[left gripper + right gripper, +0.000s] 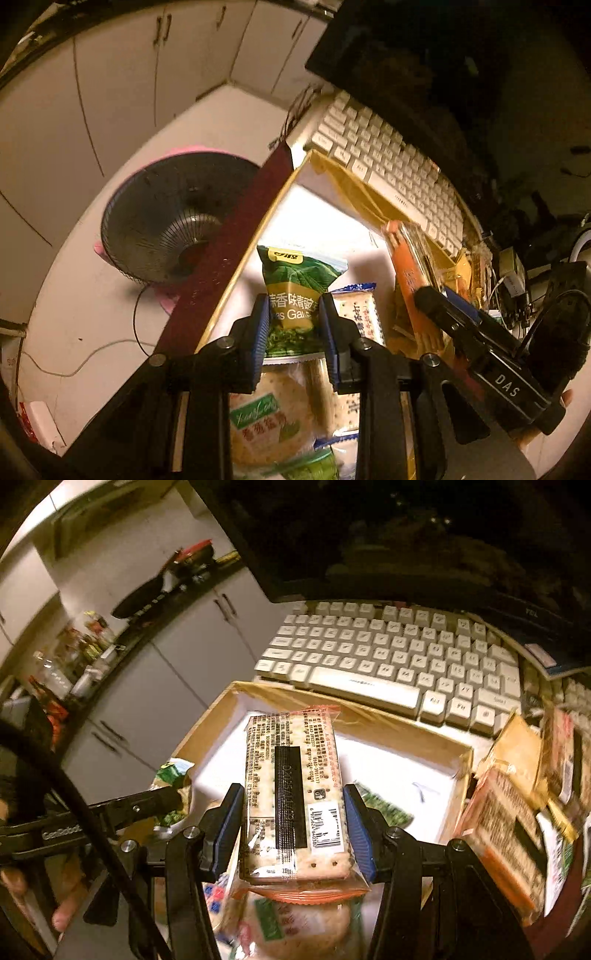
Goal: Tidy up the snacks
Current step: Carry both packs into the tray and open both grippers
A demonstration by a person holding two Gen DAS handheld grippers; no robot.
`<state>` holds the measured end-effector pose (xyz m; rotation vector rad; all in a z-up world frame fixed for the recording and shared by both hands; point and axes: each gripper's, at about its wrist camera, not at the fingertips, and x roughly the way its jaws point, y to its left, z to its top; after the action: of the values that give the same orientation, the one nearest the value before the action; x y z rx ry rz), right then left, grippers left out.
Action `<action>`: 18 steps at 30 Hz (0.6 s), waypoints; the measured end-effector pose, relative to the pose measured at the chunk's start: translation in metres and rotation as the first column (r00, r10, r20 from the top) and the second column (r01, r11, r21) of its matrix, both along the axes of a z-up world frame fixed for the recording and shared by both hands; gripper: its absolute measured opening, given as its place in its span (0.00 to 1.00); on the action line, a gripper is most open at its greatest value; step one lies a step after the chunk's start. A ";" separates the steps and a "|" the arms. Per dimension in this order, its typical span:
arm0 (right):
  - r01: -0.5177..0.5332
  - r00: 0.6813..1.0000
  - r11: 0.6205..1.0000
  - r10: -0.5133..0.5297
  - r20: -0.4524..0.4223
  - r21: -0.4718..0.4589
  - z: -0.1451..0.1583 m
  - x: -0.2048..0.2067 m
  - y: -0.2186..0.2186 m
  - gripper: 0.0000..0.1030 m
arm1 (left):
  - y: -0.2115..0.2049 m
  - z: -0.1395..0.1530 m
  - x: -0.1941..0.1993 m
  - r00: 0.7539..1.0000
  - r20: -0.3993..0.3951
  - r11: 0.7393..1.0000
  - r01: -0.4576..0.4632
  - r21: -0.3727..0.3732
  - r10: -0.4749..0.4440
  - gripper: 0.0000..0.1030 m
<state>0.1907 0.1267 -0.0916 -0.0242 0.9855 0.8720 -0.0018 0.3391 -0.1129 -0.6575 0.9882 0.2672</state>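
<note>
The left gripper is clenched on a green pea packet, its blue pads pressing the packet's lower half from both sides; the packet stands upright over the open cardboard box, whose white floor is still mostly bare. The packet looks light and puffy, a soft film pouch that would slip or crumple under a hard squeeze; a hold across its middle, as here, seems the safest, with the loose sealed top left free.

The right gripper grasps a cracker pack across its width, barcode side up, the long pack pointing away over the same box; it is stiff and flat but its contents are brittle, so a light grip on the long edges near the middle should keep it level without snapping anything.

More snacks lie below both grippers, among them a round biscuit pack and another cracker pack; a pile of orange packs sits to the box's right.

Both grippers tilt steeply down toward the box, which lies on the desk just before a white keyboard; the right one is visible in the left wrist view, close alongside.
</note>
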 end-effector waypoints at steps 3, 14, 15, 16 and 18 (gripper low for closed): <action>0.005 1.000 1.000 -0.005 -0.008 -0.022 -0.005 0.005 0.008 0.52 | 0.003 -0.010 0.011 0.998 -0.060 1.000 0.023 -0.007 -0.023 0.28; -0.036 0.999 0.998 0.035 -0.017 -0.054 -0.018 0.012 0.023 0.53 | 0.006 -0.017 0.025 0.996 -0.083 1.000 0.016 -0.006 -0.017 0.29; -0.035 0.999 0.998 0.034 -0.016 -0.052 -0.018 0.012 0.024 0.53 | 0.006 -0.017 0.024 0.996 -0.084 1.000 0.014 0.003 -0.014 0.30; -0.035 0.999 0.998 0.034 -0.017 -0.046 -0.017 0.012 0.020 0.55 | 0.006 -0.016 0.022 0.996 -0.085 1.000 0.010 0.012 -0.009 0.33; -0.037 0.999 0.999 0.037 -0.026 -0.001 -0.009 0.010 0.009 0.59 | 0.005 -0.015 0.016 0.998 -0.066 1.000 0.018 -0.021 -0.019 0.41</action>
<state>0.2003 0.1352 -0.1006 -0.0328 1.0131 0.9073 0.0143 0.3443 -0.1277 -0.6614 1.0617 0.2641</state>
